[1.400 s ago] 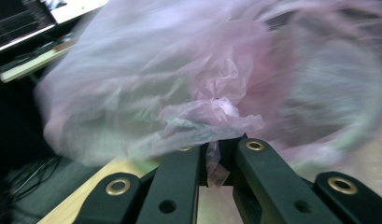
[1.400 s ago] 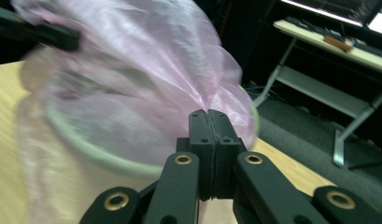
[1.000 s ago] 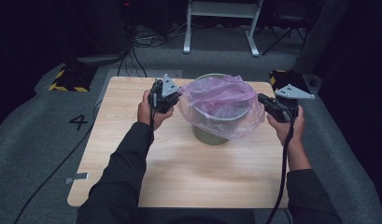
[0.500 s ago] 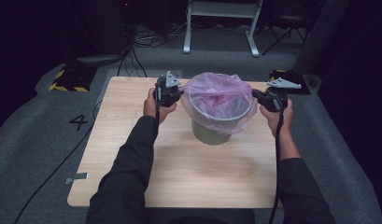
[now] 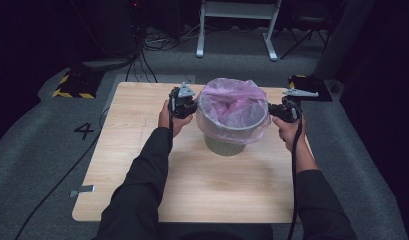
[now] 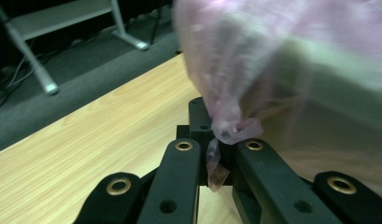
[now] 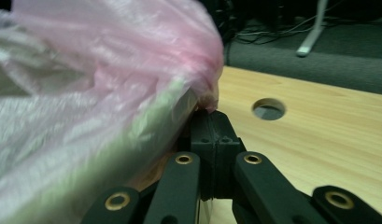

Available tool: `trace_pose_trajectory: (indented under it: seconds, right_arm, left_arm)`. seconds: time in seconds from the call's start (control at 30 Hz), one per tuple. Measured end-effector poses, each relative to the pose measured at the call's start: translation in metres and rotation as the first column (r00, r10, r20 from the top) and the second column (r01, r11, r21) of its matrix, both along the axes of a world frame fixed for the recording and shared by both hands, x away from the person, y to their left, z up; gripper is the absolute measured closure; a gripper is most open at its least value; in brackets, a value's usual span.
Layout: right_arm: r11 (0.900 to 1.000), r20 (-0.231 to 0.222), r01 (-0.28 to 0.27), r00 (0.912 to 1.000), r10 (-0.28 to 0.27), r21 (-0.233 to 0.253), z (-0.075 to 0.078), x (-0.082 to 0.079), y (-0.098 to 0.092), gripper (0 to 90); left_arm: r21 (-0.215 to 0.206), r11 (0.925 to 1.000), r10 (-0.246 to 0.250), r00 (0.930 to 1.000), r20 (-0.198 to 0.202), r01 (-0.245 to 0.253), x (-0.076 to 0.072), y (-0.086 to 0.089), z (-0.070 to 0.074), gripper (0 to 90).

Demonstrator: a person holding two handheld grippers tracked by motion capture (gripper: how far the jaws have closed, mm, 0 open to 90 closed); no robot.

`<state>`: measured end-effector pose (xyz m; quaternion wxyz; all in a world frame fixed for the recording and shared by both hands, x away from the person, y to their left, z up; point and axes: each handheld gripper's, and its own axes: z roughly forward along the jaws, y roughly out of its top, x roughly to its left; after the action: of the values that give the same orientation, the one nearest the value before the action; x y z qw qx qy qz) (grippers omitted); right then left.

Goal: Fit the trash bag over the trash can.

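A wooden table (image 5: 142, 150) is seen under both hands, with a round hole (image 7: 269, 108) cut in its top just beyond the right claw. A grey bin (image 5: 227, 142) is stood on the table between the two claws, lined with a pink plastic bag (image 5: 232, 102) whose edge is folded down over the rim. The left claw (image 5: 184, 104) is held against the bin's left side and the right claw (image 5: 282, 111) against its right side, both at rim height. In the left gripper view the jaws of the left claw (image 6: 212, 144) are pressed together on a gathered fold of the bag (image 6: 226, 126), with a scrap of film sticking out between them. In the right gripper view the jaws of the right claw (image 7: 212, 135) are closed tight, and the bag's edge (image 7: 198, 88) is pinched at their tips, right beside the bin's wall (image 7: 151, 126).
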<state>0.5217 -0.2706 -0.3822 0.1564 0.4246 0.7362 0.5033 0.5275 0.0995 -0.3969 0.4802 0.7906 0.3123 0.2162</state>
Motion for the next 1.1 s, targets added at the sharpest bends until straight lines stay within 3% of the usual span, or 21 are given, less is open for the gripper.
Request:
trace_pose_trajectory:
  seconds: [0.13,0.33,0.47,0.7,0.8,0.97,1.0,1.07,1.1]
  right_arm:
    - [0.998,0.008,-0.065,0.9979,0.065,-0.009,-0.003,-0.009,0.003,90.0]
    - [0.989,0.02,-0.145,0.9892,0.145,-0.017,-0.005,-0.025,0.003,90.0]
    - [0.981,0.015,-0.191,0.9815,0.191,-0.024,-0.005,-0.034,0.002,89.9]
    - [0.994,0.031,-0.1,0.9943,0.102,-0.045,-0.009,-0.029,0.008,90.0]
    - [0.997,0.021,-0.067,0.9975,0.068,-0.041,-0.014,-0.023,0.009,90.0]
    - [0.997,-0.039,-0.053,0.998,0.05,-0.06,-0.023,-0.015,0.013,90.0]
    - [0.997,-0.039,-0.053,0.998,0.05,-0.06,-0.023,-0.015,0.013,90.0]
    - [0.995,-0.104,-0.078,0.9921,0.071,-0.062,-0.031,-0.011,0.014,90.0]
    - [0.995,-0.11,-0.08,0.9912,0.074,-0.054,-0.031,-0.011,0.013,90.0]
  left_arm:
    - [-0.033,0.999,-0.029,0.9996,-0.006,0.029,-0.011,0.011,-0.003,89.4]
    - [-0.001,0.9975,-0.07,0.9972,0.024,0.07,-0.034,0.018,-0.003,89.4]
    - [0.001,0.996,-0.089,0.9958,0.022,0.089,-0.045,0.023,-0.004,89.5]
    - [0.025,0.9988,-0.042,0.999,0.013,0.041,-0.034,0.014,-0.007,89.5]
    - [0.058,0.998,-0.022,0.9997,-0.008,0.023,-0.024,0.01,-0.009,89.5]
    - [0.111,0.9937,-0.009,0.9973,-0.073,0.017,-0.006,0.009,-0.014,89.5]
    - [0.111,0.9937,-0.009,0.9973,-0.073,0.017,-0.006,0.009,-0.014,89.5]
    - [0.106,0.994,-0.015,0.9944,-0.105,0.026,-0.003,0.011,-0.019,89.5]
    - [0.097,0.9949,-0.018,0.9936,-0.111,0.029,-0.003,0.011,-0.02,89.5]
